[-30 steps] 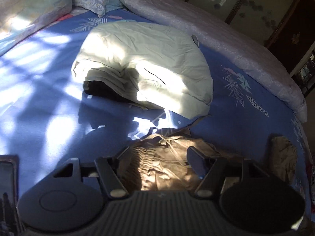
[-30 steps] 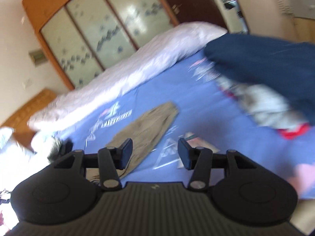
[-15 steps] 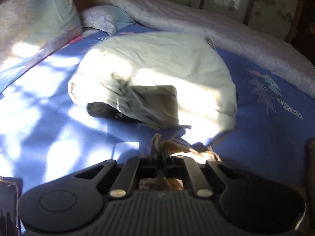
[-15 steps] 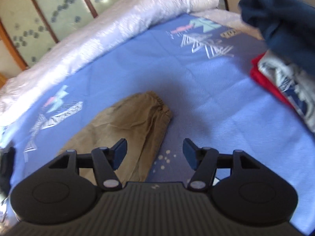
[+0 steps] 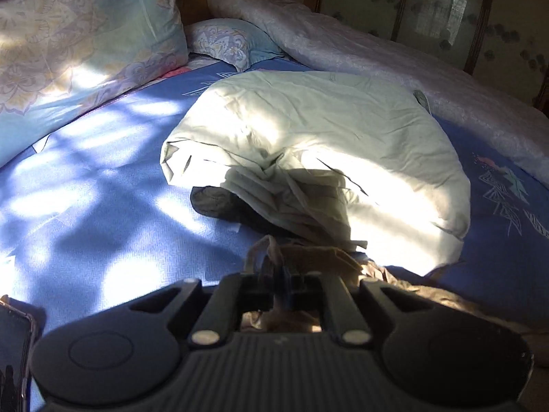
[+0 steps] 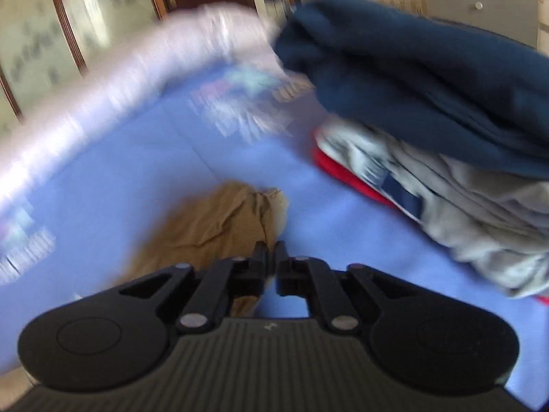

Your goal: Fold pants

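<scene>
Your bed [image 5: 85, 213] fills both views, covered by a blue sheet [image 6: 240, 158] with printed motifs and broken patches of sunlight. Along its far side runs a pale quilted duvet [image 5: 377, 58], rolled into a long ridge. Two floral pillows [image 5: 85, 41] sit at the head end, in front of a wooden headboard.

In the left wrist view, a pale green folded blanket [image 5: 326, 144] lies mid-bed, half in sun, with a dark garment [image 5: 212, 202] tucked under its near edge. In the right wrist view (strongly blurred), a pile of clothes sits at your right: a navy garment [image 6: 411, 68] on top, grey fabric [image 6: 480, 216] beneath, a red edge [image 6: 343, 178] showing at the bottom.

The tan pants [image 6: 219, 226] lie flat on the sheet, just near of the green blanket. Your left tool [image 5: 278, 285] is pressed together on a bunched fold of the pants' upper end, with a loop of drawstring [image 5: 260, 250] standing up above the fingers. Your right tool [image 6: 270, 264] is at the cuffed leg end; its jaws are closing, nearly together, with the edge of the tan fabric between them. Whether the pads already press it I cannot tell from the blur.

A phone [image 5: 13, 353] lies at the lower left edge of the left view.
</scene>
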A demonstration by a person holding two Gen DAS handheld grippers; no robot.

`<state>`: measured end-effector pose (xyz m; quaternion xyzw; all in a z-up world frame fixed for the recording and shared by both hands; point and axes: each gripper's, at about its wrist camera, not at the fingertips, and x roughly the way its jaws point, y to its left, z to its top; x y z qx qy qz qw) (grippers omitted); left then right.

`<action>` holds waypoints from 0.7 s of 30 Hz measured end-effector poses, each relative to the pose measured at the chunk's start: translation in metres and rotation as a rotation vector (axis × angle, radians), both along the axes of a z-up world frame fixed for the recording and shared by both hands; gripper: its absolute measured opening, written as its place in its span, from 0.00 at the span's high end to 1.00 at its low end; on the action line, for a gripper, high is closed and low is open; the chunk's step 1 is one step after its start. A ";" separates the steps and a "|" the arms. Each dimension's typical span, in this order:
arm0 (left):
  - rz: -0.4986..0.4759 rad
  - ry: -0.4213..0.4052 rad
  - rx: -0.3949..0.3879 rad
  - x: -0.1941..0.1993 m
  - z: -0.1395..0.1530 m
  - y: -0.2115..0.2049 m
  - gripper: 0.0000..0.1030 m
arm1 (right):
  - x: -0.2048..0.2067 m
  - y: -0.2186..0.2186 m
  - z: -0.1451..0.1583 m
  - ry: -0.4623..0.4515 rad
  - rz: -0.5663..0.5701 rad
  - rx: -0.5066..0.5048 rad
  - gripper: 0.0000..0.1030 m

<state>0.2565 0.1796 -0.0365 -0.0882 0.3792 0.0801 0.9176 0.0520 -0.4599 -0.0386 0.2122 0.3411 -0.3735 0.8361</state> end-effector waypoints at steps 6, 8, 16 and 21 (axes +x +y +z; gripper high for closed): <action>-0.039 0.042 0.015 0.007 -0.008 -0.006 0.94 | -0.014 0.016 0.037 -0.136 0.029 -0.184 0.66; -0.039 0.046 0.013 0.010 -0.010 -0.002 0.94 | 0.017 0.019 0.040 -0.112 0.172 -0.162 0.59; -0.038 0.058 0.012 0.012 -0.012 0.000 0.95 | 0.124 0.028 -0.007 0.206 0.405 -0.088 0.47; -0.003 0.005 0.026 0.019 -0.001 0.005 0.95 | 0.138 0.036 0.011 0.128 0.386 -0.202 0.97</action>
